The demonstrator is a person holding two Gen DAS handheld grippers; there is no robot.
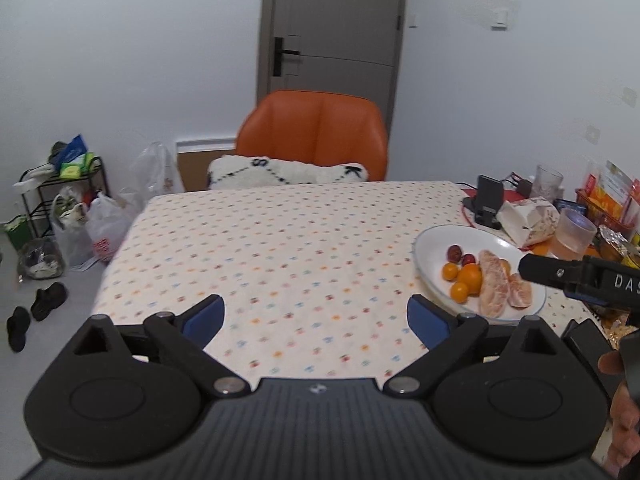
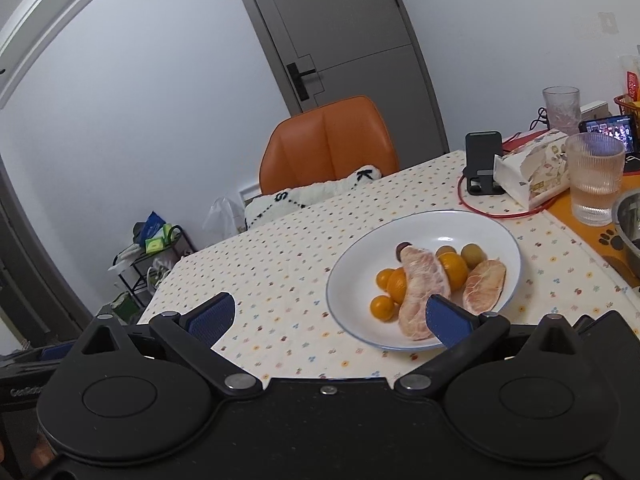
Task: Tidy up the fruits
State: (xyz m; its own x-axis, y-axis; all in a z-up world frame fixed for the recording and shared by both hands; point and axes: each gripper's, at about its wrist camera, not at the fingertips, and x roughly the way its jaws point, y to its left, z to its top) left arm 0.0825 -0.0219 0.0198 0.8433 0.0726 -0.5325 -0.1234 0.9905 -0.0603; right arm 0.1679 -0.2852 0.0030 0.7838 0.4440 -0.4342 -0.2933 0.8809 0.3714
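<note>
One white plate (image 2: 424, 236) sits on the dotted tabletop (image 2: 280, 264) and holds two peeled pomelo segments (image 2: 424, 292), four small oranges (image 2: 382, 307), two green fruits (image 2: 473, 255) at its 1 o'clock and at least one dark red fruit (image 2: 403, 249) at 11 o'clock; the left view shows two red ones. The right claw (image 2: 332, 316) hangs at the plate's 6 o'clock, fingers wide apart, empty. The left claw (image 1: 316, 320), also spread and empty, hovers over bare cloth at the plate's 8 o'clock.
</note>
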